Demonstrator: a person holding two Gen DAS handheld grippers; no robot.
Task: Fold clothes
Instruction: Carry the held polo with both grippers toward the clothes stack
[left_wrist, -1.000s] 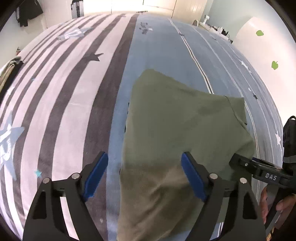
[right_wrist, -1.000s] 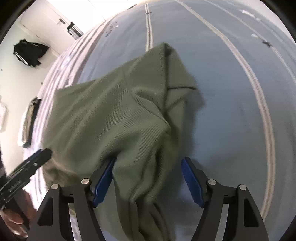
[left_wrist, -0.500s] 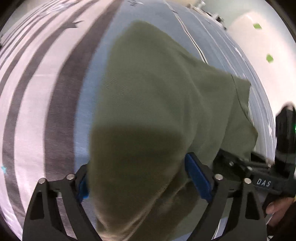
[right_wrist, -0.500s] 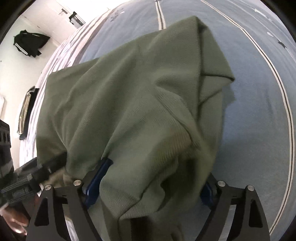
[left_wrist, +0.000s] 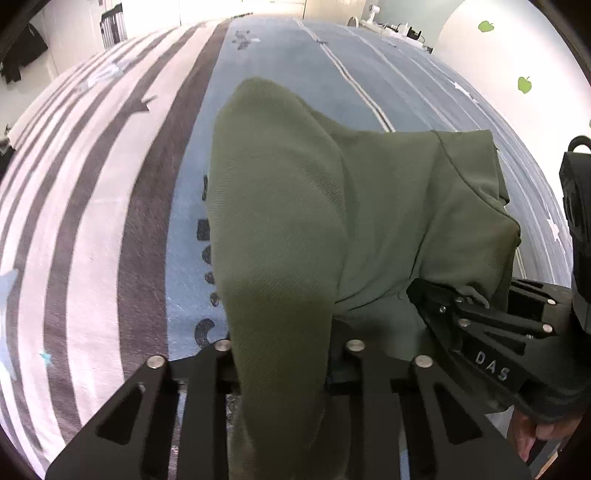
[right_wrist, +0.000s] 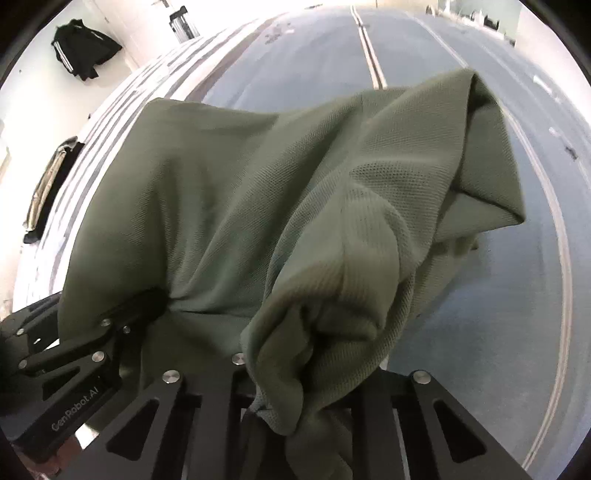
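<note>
Garment: olive-green knit shirt (left_wrist: 295, 206), near edge lifting off the striped blue and white bedspread (left_wrist: 110, 221).
Left gripper (left_wrist: 284, 350): just closing, clamping a fabric fold.
Right gripper (right_wrist: 314, 365): just closing, clamping bunched hem.
Handling: light, limp, sagging; I'd be gripping hem corners.

A second ago both claws stood wide over the flat olive shirt (left_wrist: 280, 221); the left claw (left_wrist: 284, 354) and right claw (right_wrist: 314, 365) have just been closing and now pinch its cloth. The fabric has bunched up, lifting toward 12 o'clock off the bed.
</note>
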